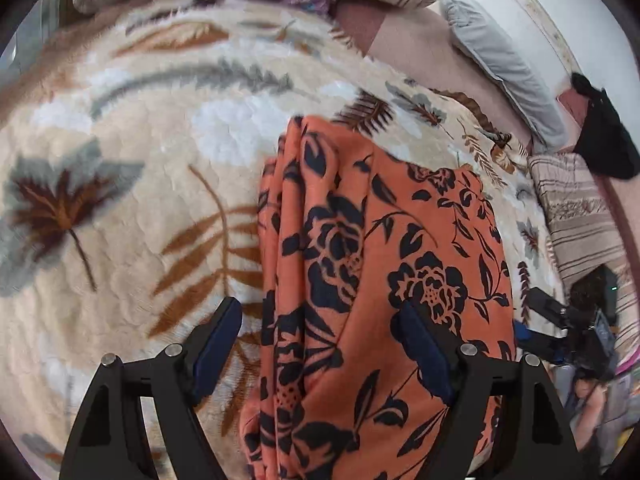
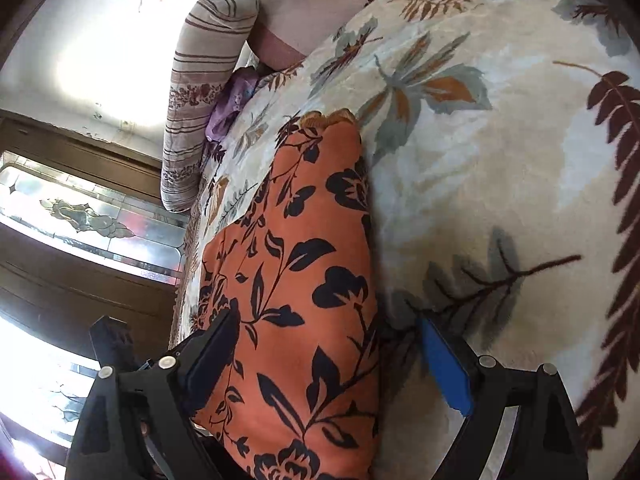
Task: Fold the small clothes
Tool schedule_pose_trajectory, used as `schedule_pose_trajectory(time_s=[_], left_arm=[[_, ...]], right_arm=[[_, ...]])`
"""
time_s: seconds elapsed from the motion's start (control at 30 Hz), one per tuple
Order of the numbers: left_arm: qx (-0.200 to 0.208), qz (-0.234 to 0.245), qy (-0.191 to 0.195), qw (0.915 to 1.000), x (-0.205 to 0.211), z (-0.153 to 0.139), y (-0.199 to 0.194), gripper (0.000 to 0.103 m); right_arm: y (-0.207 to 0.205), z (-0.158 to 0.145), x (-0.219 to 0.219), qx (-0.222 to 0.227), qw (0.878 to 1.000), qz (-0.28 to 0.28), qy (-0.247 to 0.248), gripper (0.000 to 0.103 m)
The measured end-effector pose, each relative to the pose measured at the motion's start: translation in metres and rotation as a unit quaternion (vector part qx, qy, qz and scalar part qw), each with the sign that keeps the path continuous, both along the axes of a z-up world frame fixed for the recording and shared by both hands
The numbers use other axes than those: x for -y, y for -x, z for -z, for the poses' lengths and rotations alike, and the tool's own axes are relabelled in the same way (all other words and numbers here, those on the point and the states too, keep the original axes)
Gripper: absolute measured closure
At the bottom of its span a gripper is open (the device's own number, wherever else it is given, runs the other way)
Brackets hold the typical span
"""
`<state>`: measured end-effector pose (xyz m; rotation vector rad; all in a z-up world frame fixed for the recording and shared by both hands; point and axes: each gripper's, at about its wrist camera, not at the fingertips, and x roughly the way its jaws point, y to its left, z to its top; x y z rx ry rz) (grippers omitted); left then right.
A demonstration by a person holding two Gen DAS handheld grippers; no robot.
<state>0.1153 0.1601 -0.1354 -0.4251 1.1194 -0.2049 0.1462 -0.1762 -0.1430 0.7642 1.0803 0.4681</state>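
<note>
An orange garment with a black flower print lies folded into a long strip on a cream leaf-pattern blanket. My left gripper is open just above its near end, one finger on each side of the folded edge. In the right wrist view the same garment runs away from me, and my right gripper is open over its near end. Its left finger sits on the cloth and its blue right pad is over the blanket. Neither gripper holds the cloth.
A striped bolster pillow and a purple cloth lie at the bed's far end. A grey pillow and a black item lie along the wall. Dark wooden furniture with glass stands beside the bed.
</note>
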Motion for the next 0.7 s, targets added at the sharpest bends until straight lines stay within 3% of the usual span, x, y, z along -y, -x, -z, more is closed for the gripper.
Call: schedule_pose_trajectory(time_s=[0.03, 0.07, 0.1, 0.13, 0.17, 0.27, 0.4, 0.47, 0.53, 0.63, 0.7], left_arm=[[-0.009, -0.001, 0.018, 0.9998, -0.003, 0.008, -0.002, 0.024], [-0.002, -0.001, 0.023, 0.9997, -0.005, 0.010, -0.001, 0.025], [0.004, 0.003, 0.022, 0.9998, -0.004, 0.009, -0.001, 0.033], [0.006, 0.012, 0.018, 0.9997, -0.001, 0.008, -0.001, 0.043], [0.005, 0.021, 0.026, 0.9994, 0.001, 0.008, -0.001, 0.054], [0.015, 0.020, 0.019, 0.9995, 0.004, 0.000, -0.001, 0.072], [0.052, 0.020, 0.039, 0.9977, 0.017, -0.028, -0.003, 0.075], [0.085, 0.031, 0.044, 0.9949, 0.035, -0.046, -0.009, 0.075], [0.092, 0.044, 0.052, 0.9934, 0.055, -0.054, -0.021, 0.073], [0.070, 0.057, 0.037, 0.9952, 0.091, -0.042, -0.044, 0.069], [0.039, 0.057, -0.019, 0.9974, 0.115, -0.020, -0.056, 0.062]], right_arm=[[-0.005, 0.006, -0.005, -0.005, 1.000, -0.011, -0.006, 0.013], [-0.008, 0.008, -0.010, -0.005, 1.000, -0.015, 0.002, 0.020], [-0.011, 0.007, -0.016, -0.002, 1.000, -0.024, 0.017, 0.031], [-0.015, 0.008, -0.024, -0.009, 0.999, -0.042, 0.026, 0.058], [-0.017, 0.008, -0.029, -0.013, 0.998, -0.051, 0.036, 0.061], [-0.014, -0.013, -0.037, 0.016, 0.994, -0.071, 0.079, 0.071], [-0.009, -0.064, -0.033, 0.085, 0.988, -0.076, 0.109, 0.073], [-0.009, -0.086, -0.017, 0.108, 0.986, -0.062, 0.112, 0.073], [-0.009, -0.101, 0.008, 0.127, 0.984, -0.042, 0.119, 0.073], [-0.015, -0.088, 0.051, 0.100, 0.989, 0.002, 0.108, 0.073], [-0.018, -0.061, 0.073, 0.071, 0.989, 0.024, 0.128, 0.067]])
